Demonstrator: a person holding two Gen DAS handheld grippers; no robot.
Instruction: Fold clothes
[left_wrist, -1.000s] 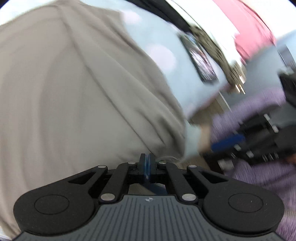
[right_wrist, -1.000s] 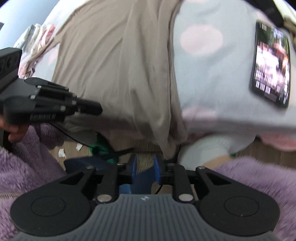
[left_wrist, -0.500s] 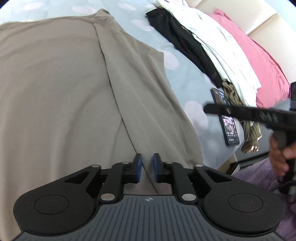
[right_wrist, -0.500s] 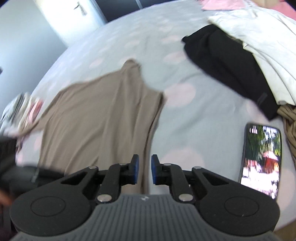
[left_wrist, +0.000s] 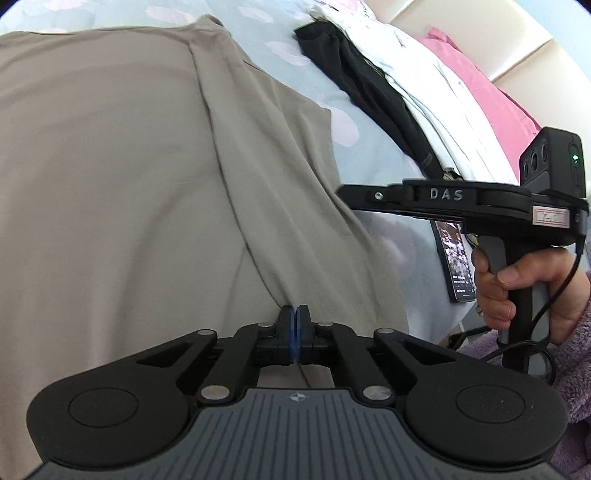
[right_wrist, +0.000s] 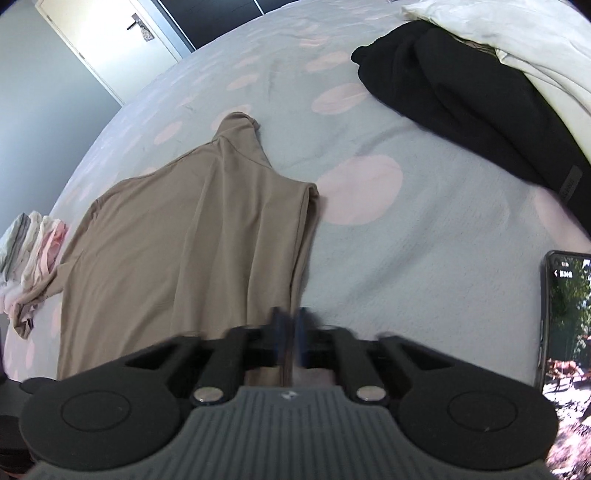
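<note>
Left wrist view: the left gripper (left_wrist: 294, 334) has its blue pads pressed together over the near hem of the tan shirt (left_wrist: 122, 177); whether cloth sits between them cannot be told. The shirt lies spread on the blue sheet with pink spots (left_wrist: 343, 122). To the right, the right hand (left_wrist: 517, 291) grips the handle of the right gripper (left_wrist: 351, 192), held level above the shirt's edge. A phone (left_wrist: 456, 266) lies beyond it, near black (left_wrist: 369, 88) and white garments (left_wrist: 436, 92) and a pink pillow (left_wrist: 491, 96).

Right wrist view: the right gripper's fingers (right_wrist: 277, 325) are motion-blurred, seemingly a narrow gap apart, straddling the shirt's right edge near the hem. A stack of folded clothes (right_wrist: 29, 243) sits at the left; a white door (right_wrist: 107, 40) stands behind the bed.
</note>
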